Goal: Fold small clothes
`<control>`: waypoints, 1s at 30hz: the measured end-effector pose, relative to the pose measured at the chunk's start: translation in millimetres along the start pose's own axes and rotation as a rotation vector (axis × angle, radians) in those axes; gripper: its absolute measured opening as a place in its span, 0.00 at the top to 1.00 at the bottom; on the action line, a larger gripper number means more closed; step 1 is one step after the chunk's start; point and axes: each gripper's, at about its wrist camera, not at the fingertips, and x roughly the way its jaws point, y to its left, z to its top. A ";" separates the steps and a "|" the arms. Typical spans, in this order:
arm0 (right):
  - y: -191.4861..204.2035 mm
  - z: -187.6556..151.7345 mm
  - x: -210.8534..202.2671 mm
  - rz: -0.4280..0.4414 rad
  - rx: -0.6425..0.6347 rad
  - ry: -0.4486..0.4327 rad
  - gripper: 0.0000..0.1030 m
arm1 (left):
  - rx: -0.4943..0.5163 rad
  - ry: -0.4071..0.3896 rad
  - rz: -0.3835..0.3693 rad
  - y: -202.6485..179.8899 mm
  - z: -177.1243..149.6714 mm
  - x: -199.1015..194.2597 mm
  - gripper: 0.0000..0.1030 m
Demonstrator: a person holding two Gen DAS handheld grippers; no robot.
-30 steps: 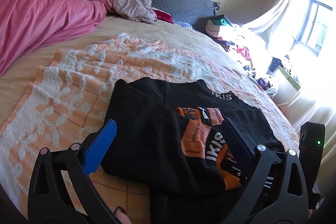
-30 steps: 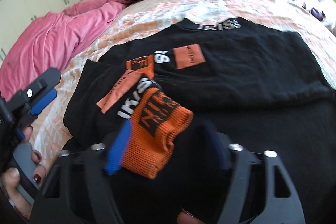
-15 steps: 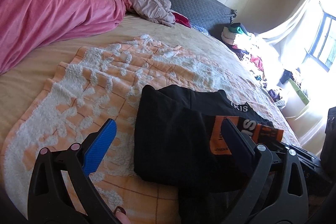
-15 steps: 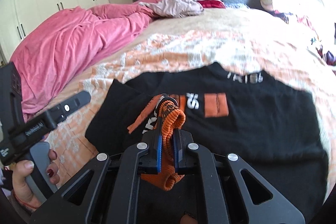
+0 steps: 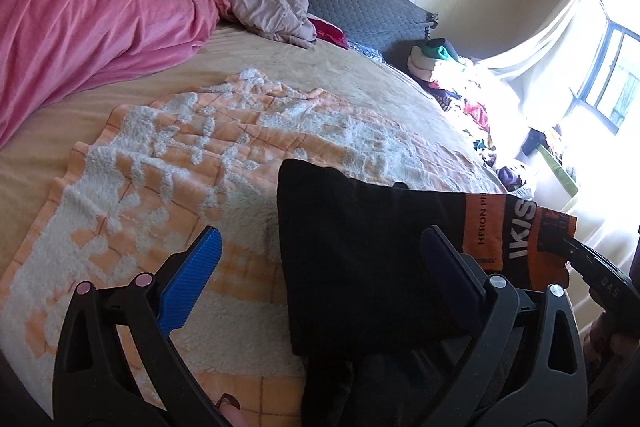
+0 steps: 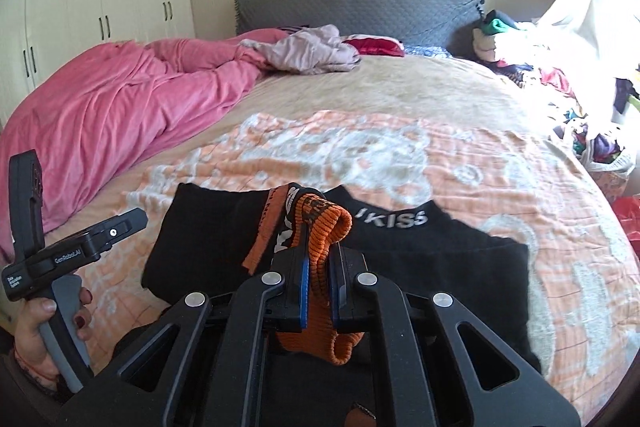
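Bedroom, bed with orange and white blanket | black sweater lies on blanket, its orange cuff lifted | right gripper squeezed tight on orange cuff | left gripper spread wide, holding nothing, over sweater edge | pink duvet behind, on the left

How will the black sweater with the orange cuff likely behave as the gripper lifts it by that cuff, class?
Probably floppy: the orange cuff bunches between the right gripper's shut pads. The black sweater likely trails, its body lying on the blanket. Ribbed knit seems unlikely to slip.
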 end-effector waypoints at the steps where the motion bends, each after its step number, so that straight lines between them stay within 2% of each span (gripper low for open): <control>1: -6.3 0.7 -2.0 -0.014 0.005 -0.005 0.94 | 0.006 -0.003 -0.015 -5.8 4.3 2.3 0.09; 9: -49.6 -0.6 -9.0 -0.087 0.052 -0.013 0.94 | 0.046 0.025 -0.081 -37.7 20.7 25.7 0.09; 15: -71.1 -7.3 -8.4 -0.121 0.075 -0.010 0.94 | 0.069 0.040 -0.087 -41.4 23.7 38.1 0.09; 21: -85.3 -16.4 -3.3 -0.140 0.092 0.010 0.94 | 0.081 0.077 -0.080 -39.9 16.9 48.5 0.09; 30: -104.3 -39.2 4.7 -0.168 0.136 0.055 0.94 | 0.167 0.140 -0.080 -55.3 -1.2 66.0 0.10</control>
